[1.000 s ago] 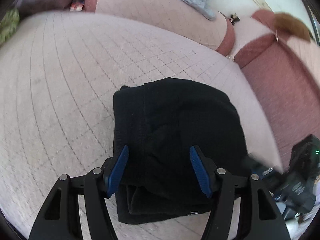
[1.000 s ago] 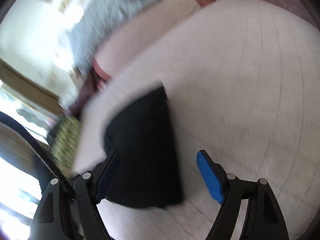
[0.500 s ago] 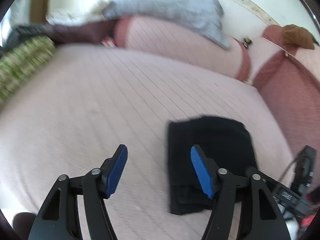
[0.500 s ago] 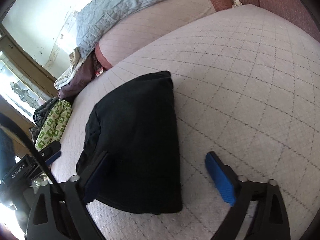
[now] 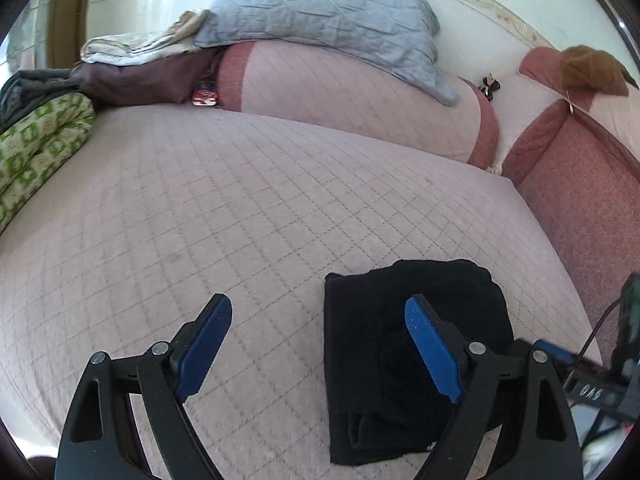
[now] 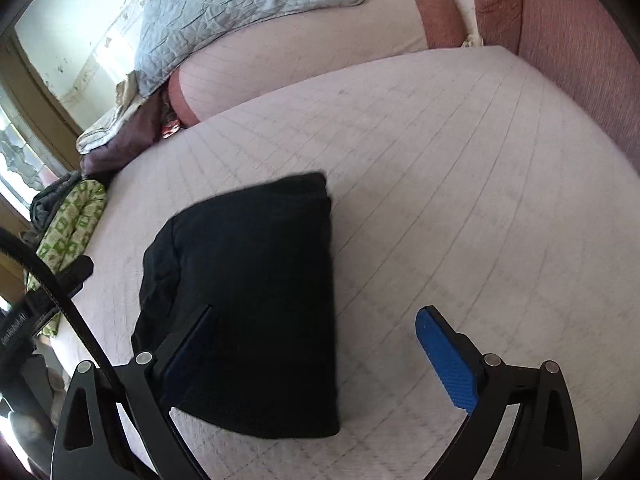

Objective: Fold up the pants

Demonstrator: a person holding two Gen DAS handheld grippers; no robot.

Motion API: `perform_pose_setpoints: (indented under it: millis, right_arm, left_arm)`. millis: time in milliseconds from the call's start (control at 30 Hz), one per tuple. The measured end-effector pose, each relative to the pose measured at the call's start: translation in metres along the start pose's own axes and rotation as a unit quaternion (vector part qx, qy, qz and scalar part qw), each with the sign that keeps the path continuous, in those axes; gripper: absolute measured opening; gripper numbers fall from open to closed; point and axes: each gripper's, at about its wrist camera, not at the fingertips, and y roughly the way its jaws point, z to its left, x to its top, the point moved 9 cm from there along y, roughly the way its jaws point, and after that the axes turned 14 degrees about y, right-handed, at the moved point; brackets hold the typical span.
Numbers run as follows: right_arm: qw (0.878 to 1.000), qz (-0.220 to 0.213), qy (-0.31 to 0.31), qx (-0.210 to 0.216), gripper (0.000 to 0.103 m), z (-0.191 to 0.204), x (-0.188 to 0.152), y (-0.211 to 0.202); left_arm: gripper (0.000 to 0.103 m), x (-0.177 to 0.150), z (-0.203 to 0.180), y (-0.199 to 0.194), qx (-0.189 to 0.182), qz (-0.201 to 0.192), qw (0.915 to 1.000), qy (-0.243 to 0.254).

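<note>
The black pants (image 6: pixel 248 280) lie folded into a compact stack on the quilted mattress (image 5: pixel 240 208). Both the left gripper (image 5: pixel 316 344) and the right gripper (image 6: pixel 316 356) are held apart, empty. The cloth is judged soft and light; it is best taken at the thick folded edge.

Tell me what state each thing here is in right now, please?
Pants: folded into a compact black bundle, lying flat on the bed.
Left gripper: open, holding nothing.
Right gripper: open, holding nothing.
Bed: covered with a smooth quilted spread.
Grey quilt: rumpled, draped over the bolster.
Green blanket: rolled up at the bed's edge.
</note>
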Motion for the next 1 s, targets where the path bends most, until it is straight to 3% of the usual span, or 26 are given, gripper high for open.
perform_pose_setpoints:
  millis: [267,367,500,600,1000]
  right_arm:
    - [1.0,0.017,0.01,-0.008,0.101,-0.007,0.038,0.019]
    - [1.0,0.019,0.012,0.008,0.101,-0.009,0.035,0.032]
    - [0.997,0.052,0.041,0.04,0.101,-0.008,0.025,0.044]
    - [0.998,0.042,0.02,0.036,0.101,-0.005,0.025,0.044]
    - [0.997,0.042,0.036,0.056,0.101,-0.007,0.025,0.05]
  left_arm:
    - [0.088,-0.007,0.002,0.031,-0.02,0.032,0.9993,-0.01]
    - [0.088,-0.015,0.005,0.043,-0.021,0.048,0.9985,-0.016]
    - [0.088,-0.019,0.003,0.053,-0.02,0.059,0.9978,-0.021]
    - [0.088,-0.021,-0.002,0.057,-0.023,0.066,0.9974,-0.018]
    - [0.088,-0.025,-0.019,0.059,-0.03,0.074,0.9968,0.009]
